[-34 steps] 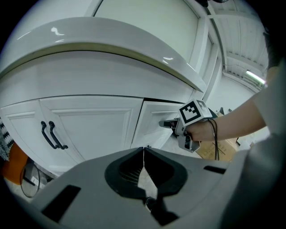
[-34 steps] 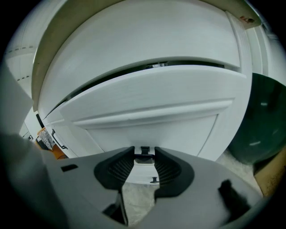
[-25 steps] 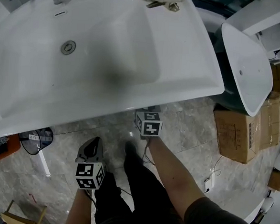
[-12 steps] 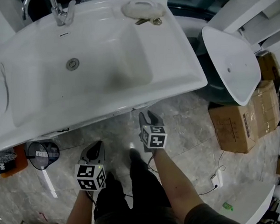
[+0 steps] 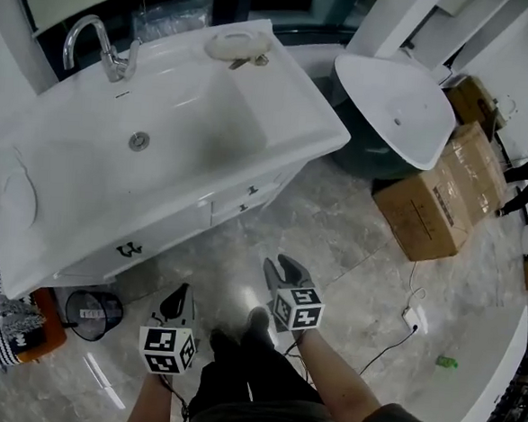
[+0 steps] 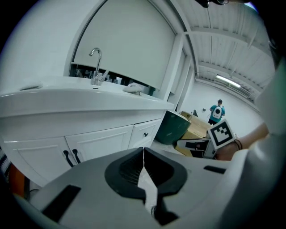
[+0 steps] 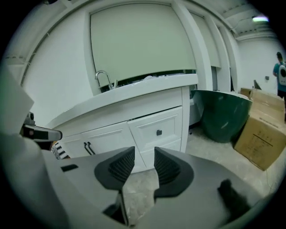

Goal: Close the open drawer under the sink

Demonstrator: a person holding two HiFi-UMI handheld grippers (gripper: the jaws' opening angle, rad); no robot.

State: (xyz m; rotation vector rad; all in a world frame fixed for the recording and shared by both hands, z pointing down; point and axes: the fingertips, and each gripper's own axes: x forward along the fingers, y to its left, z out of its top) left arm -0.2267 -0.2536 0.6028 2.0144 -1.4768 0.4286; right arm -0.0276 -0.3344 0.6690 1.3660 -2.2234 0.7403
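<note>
The white sink [image 5: 85, 193] tops a white cabinet. Its upper drawer [image 5: 244, 195], with a small dark knob, looks flush with the cabinet front; the right gripper view also shows this drawer [image 7: 157, 129], and the left gripper view shows it [image 6: 144, 133]. My right gripper [image 5: 284, 267] hangs over the floor, well back from the drawer. Its jaws are closing a little with a clear gap and nothing between them [image 7: 144, 154]. My left gripper [image 5: 180, 293] is lower left, also off the cabinet, its jaws shut on nothing [image 6: 143, 150].
A dark green tub with a white basin [image 5: 393, 106] on it stands right of the cabinet, with cardboard boxes [image 5: 436, 204] beyond. A small round fan [image 5: 95, 311] sits at the cabinet's left foot. A cable and plug block [image 5: 414, 320] lie on the tiled floor.
Both grippers have drawn back from the cabinet. The right one was under the sink's front edge and now hangs over open floor. The cabinet front has come into sight.
</note>
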